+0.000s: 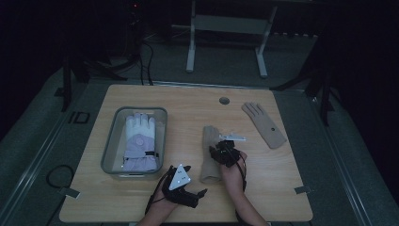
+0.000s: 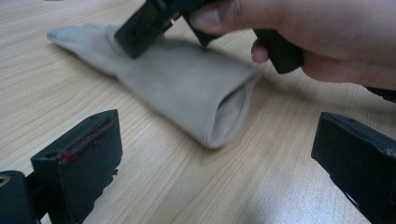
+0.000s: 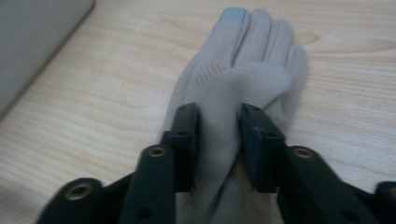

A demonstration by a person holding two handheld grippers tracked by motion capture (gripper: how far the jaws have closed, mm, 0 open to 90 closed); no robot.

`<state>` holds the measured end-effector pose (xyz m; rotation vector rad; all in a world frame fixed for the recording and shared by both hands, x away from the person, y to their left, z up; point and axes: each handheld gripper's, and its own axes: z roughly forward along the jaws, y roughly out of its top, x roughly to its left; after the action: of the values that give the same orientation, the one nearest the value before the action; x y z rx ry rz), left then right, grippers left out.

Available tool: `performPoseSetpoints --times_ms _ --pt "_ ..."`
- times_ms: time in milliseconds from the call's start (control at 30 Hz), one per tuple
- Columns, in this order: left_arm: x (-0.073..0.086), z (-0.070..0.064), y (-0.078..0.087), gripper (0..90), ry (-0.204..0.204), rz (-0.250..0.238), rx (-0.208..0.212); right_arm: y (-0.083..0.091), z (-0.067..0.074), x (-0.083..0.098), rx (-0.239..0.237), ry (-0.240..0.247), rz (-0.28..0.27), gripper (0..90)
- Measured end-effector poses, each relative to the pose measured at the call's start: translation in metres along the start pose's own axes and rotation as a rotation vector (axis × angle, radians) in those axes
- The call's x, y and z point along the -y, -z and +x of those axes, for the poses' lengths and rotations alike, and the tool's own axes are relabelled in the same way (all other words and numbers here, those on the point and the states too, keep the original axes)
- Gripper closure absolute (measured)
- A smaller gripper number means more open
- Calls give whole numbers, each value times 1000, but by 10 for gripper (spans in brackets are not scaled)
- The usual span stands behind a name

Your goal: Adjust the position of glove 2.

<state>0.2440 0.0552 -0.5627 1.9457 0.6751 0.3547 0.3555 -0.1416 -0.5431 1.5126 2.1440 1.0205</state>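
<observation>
- Your right hand-held gripper (image 1: 223,147) sits over the middle of the tabletop (image 1: 188,101), right on top of the beige glove (image 1: 210,155) that lies lengthwise, cuff toward you and fingers away.
- Looking along that gripper's own jaws, a raised fold of the beige glove (image 3: 233,107) stands between the two black pads, and both pads touch the fabric, so it is pinching that fold rather than hanging free.
- The glove's fingers spread flat on the wood beyond the jaws, one tip marked with a grey patch (image 3: 233,15).
- Your left hand-held gripper (image 1: 181,181) rests near the front edge of the tabletop, just left of the glove's cuff, jaws spread wide and nothing between them.
- From the left gripper view, the cuff of the beige glove (image 2: 224,116) gapes open toward you, lying on the wood between the two spread jaws but well ahead of them.
- In that same view your right hand (image 2: 327,37) wraps the black grip above the glove.
- A second beige glove (image 1: 263,123) lies flat, palm spread, toward the far right of the tabletop, well apart from the first.
- On the left, the grey tray (image 1: 112,146) holds a white and lilac glove (image 1: 139,141), laid lengthwise with its fingers pointing away.
</observation>
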Motion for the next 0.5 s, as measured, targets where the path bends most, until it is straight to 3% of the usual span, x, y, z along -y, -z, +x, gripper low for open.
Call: performPoseSetpoints --times_ms 133,233,333,500 --pt "0 0 0 19 -3 2 -1 -7 2 3 -4 52 34 544" --pt "0 -1 -1 19 -4 4 -2 -8 2 4 -8 66 35 536" --pt "1 -1 -1 19 -6 8 1 -3 2 1 -23 56 24 535" --pt "0 -1 0 19 -2 5 2 15 -10 -10 -17 89 -20 536"
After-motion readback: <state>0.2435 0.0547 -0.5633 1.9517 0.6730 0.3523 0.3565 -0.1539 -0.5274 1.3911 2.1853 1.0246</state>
